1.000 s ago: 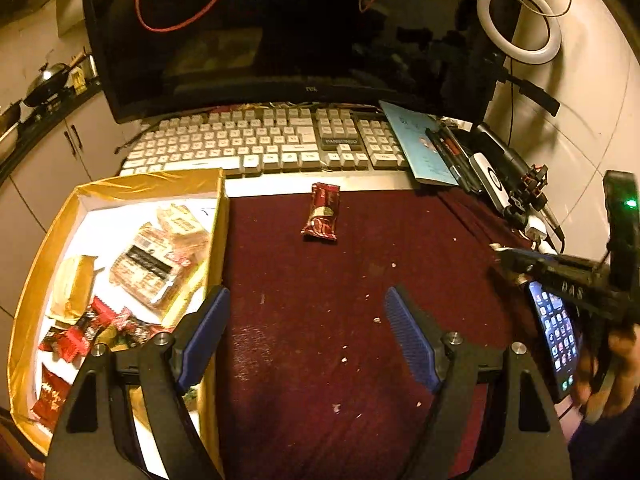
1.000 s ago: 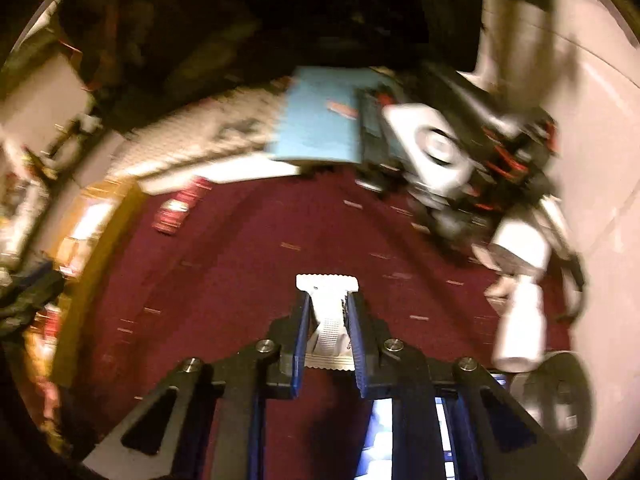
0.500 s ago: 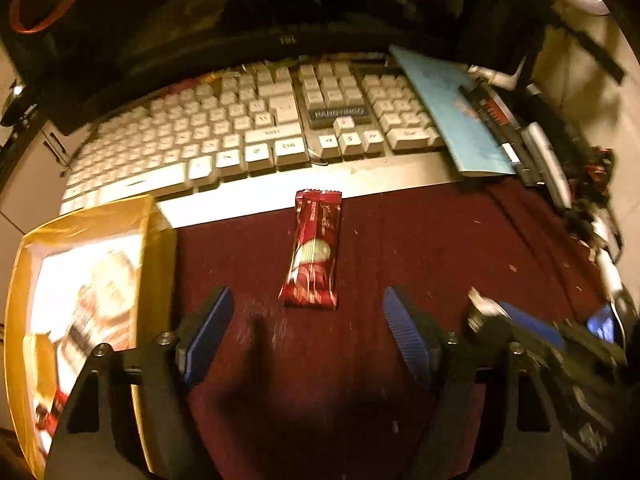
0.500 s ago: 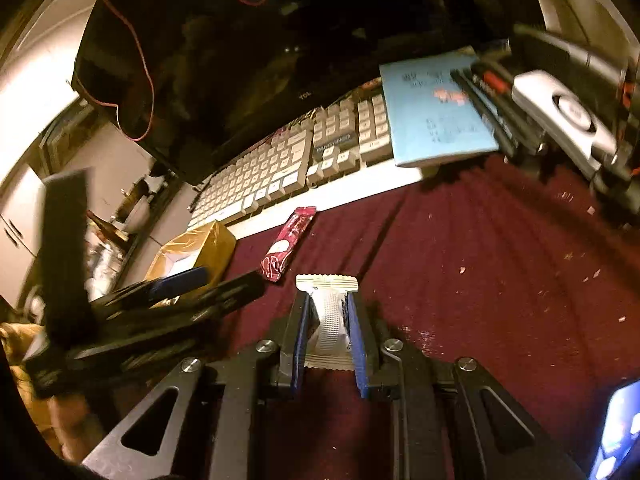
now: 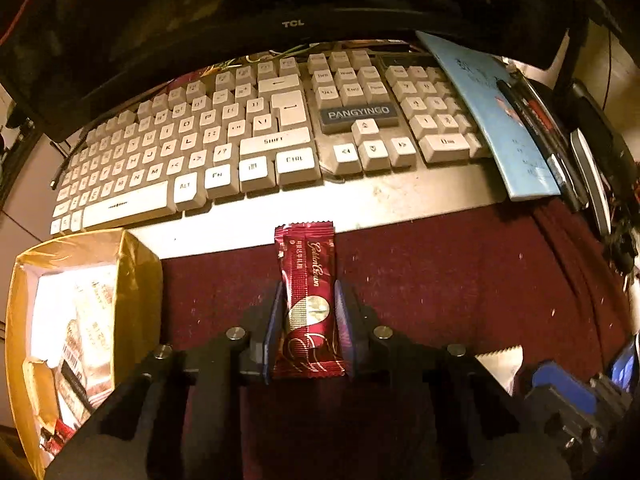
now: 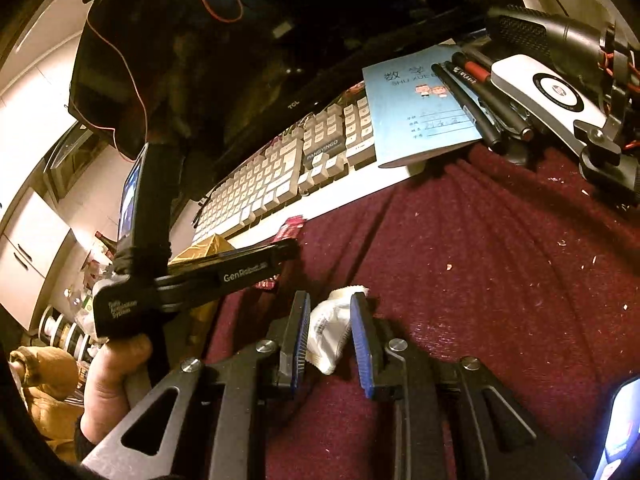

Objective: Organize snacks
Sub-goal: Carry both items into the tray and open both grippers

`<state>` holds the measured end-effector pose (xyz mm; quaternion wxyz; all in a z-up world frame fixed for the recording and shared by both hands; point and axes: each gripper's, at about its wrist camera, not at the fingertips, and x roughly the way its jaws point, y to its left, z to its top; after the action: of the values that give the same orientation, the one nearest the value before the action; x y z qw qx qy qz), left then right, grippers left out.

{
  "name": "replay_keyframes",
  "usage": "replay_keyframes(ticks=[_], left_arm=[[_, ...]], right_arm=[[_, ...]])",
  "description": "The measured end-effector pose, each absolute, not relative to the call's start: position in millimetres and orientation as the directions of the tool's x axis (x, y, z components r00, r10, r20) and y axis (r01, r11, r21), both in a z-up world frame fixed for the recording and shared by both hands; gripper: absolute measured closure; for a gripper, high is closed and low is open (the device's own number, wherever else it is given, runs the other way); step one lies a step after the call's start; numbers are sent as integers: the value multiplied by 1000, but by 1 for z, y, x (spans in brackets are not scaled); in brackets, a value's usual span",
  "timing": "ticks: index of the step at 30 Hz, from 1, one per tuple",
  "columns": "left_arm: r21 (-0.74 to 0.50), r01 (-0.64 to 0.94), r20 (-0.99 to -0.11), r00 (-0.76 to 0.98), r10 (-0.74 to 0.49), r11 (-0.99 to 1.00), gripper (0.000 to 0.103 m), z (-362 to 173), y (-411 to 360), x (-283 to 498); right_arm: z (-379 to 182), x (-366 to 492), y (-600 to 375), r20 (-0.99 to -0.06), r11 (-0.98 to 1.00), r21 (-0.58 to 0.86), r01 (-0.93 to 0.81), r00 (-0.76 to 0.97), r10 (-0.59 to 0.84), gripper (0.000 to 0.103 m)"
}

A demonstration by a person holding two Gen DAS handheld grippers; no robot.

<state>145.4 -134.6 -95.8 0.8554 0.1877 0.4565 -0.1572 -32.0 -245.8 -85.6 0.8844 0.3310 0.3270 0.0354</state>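
My left gripper (image 5: 307, 304) is shut on a red snack bar (image 5: 307, 300) that lies lengthwise on the dark red cloth, just in front of the keyboard. My right gripper (image 6: 329, 314) has its jaws parted a little around a white snack packet (image 6: 329, 332), which sags loose between them on the cloth; its corner shows in the left wrist view (image 5: 500, 364). A gold cardboard box (image 5: 136, 304) with several snacks inside stands at the left. In the right wrist view the left gripper (image 6: 240, 268) reaches over the red bar (image 6: 290, 228).
A white keyboard (image 5: 256, 140) and a dark monitor (image 5: 292, 0) stand behind the cloth. A blue notebook (image 6: 416, 108), pens (image 6: 472, 104) and a white device (image 6: 548, 92) lie at the back right. A lit phone (image 6: 620, 432) sits at the near right.
My left gripper moved forward and closed on the red snack bar. My right gripper moved left, lowered and loosened its jaws around the white packet, which now sags between them.
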Motion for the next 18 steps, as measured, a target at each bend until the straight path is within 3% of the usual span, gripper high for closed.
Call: replay_keyframes(ticks=[6,10,12,15,17,18], left_arm=[[162,441,-835,537,-115,883,82,-97,-122,119],[39,414,-803,555,-218,910,82,-78,-88,90],[-2,398,-776,578,-253,917,82,-65,-69,70],[-60,380,-734,609,-299,923,82,-49,-43,42],[-105,364,-713,621,-325,925,82,-41,-23,33],[-130,350,-700,631,-336,928,82,-38,-9,25]], right_arm=[[-87,-29,-244,-575,785,597,166,771,274,79],[-89,-22,-238,-617,809,560,179,741,264,53],[-88,-19,-232,-628,826,539,165,733,264,51],[-86,-14,-220,-662,864,478,158,711,236,51],[-85,-12,-213,-685,887,430,168,701,199,60],[-85,-12,-210,-695,896,410,172,695,185,75]])
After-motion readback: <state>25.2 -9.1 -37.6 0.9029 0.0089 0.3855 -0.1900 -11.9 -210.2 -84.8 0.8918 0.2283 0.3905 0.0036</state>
